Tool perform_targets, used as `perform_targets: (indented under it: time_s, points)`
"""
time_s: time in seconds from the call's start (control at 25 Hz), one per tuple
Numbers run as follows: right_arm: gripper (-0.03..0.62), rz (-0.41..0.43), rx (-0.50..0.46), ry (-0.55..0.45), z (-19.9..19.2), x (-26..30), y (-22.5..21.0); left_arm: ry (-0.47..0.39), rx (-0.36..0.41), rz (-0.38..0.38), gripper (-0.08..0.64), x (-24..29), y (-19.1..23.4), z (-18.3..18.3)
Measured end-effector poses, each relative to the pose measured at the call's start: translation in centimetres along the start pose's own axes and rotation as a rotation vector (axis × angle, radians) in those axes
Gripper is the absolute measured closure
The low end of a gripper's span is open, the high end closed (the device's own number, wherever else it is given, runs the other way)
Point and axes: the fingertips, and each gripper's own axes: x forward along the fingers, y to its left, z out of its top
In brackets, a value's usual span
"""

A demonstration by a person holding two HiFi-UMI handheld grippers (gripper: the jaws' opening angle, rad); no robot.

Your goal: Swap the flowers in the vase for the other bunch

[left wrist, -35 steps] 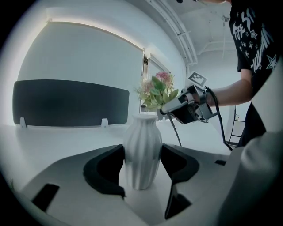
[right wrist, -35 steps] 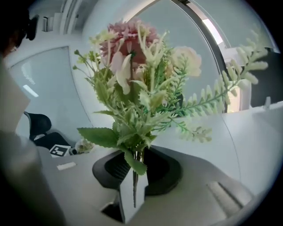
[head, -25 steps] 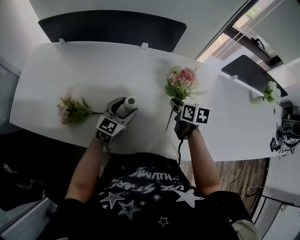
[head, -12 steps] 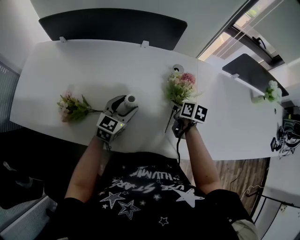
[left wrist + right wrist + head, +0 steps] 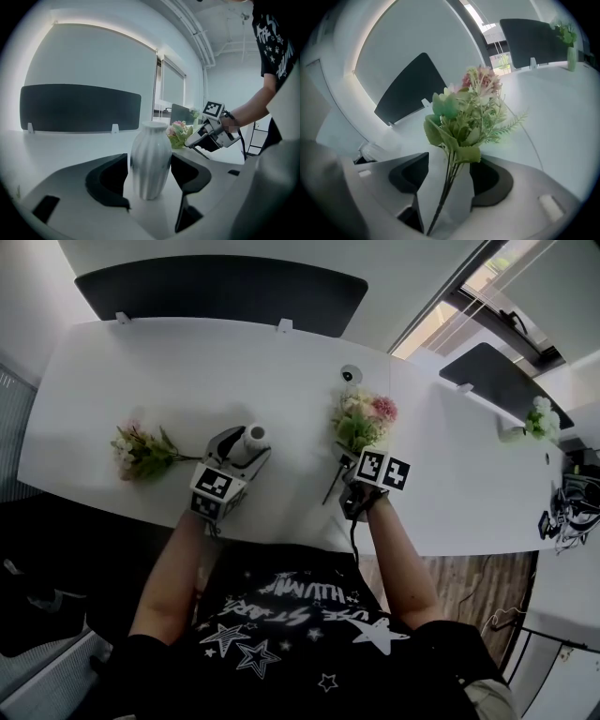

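From the head view, a white desk (image 5: 187, 371) carries everything. The left gripper (image 5: 239, 448) is closed round a white vase (image 5: 255, 434), which stands upright near the desk's middle with its mouth up. The right gripper (image 5: 347, 460) sits just behind a pink-and-green bunch of flowers (image 5: 364, 420) that appears to lie on the desk. Its long axis runs away from the person: blooms on the far side, stem ends on the near side beside the gripper. A second bunch (image 5: 141, 451) lies well apart to the left, with its blooms leftward and its stems pointing toward the vase.

In the left gripper view, the vase (image 5: 151, 140) is vertical between the jaws of the left gripper (image 5: 150, 180), whose pads meet its ribbed sides. Beyond it are the right gripper (image 5: 191, 142) and the bunch (image 5: 179, 132).

In the right gripper view, the jaws of the right gripper (image 5: 450, 183) have just been opening and stand wide. The thin stems (image 5: 444, 187) pass between the pads untouched by either. The bunch (image 5: 464, 117) points away from the camera, blooms far and stems near.
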Motion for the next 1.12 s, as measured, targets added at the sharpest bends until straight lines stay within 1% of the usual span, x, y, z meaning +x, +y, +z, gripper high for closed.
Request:
perform_targets:
  time_s: [0.12, 0.28, 0.44, 0.6, 0.68, 0.8, 0.88, 0.96, 1.04, 1.08, 1.12]
  points:
    - [0.345, -0.001, -0.027, -0.011, 0.0, -0.4, 0.3, -0.02, 0.008, 0.02, 0.282, -0.3, 0.1, 0.4]
    - [0.344, 0.016, -0.047, -0.013, -0.4, -1.0, 0.7, -0.018, 0.002, 0.07, 0.272, -1.0, 0.4, -0.4]
    - [0.344, 0.046, -0.055, -0.026, -0.4, -1.6, 0.7, -0.008, -0.025, 0.138, 0.269, -2.0, 0.5, -0.6]
    - [0.344, 0.081, -0.071, -0.008, -1.0, -2.4, 0.7, 0.001, -0.046, 0.221, 0.27, -3.8, -0.3, -0.9]
    - [0.344, 0.096, -0.087, -0.016, -0.9, -2.9, 0.6, -0.017, -0.062, 0.24, 0.27, -4.2, -1.1, -0.7]
    - [0.344, 0.117, -0.142, -0.021, -1.0, -3.5, 0.4, -0.032, -0.088, 0.259, 0.27, -4.7, -2.8, -0.6]
    - [0.344, 0.134, -0.176, -0.011, -1.2, -4.1, 0.4, -0.043, -0.097, 0.297, 0.27, -5.1, -3.8, -0.3]
    - [0.345, 0.161, -0.19, -0.01, -1.3, -4.8, 0.5, -0.062, -0.107, 0.329, 0.272, -5.3, -4.9, 0.1]
    - [0.353, 0.201, -0.195, -0.014, -1.1, -5.8, 0.5, -0.07, -0.111, 0.341, 0.274, -5.1, -6.5, 0.5]
    - [0.372, 0.221, -0.198, -0.02, -0.9, -6.3, 0.5, -0.068, -0.107, 0.35, 0.296, -4.9, -7.4, 0.5]
    - [0.404, 0.24, -0.203, -0.03, -0.7, -6.9, 0.4, -0.065, -0.1, 0.363, 0.341, -4.9, -8.1, 0.6]
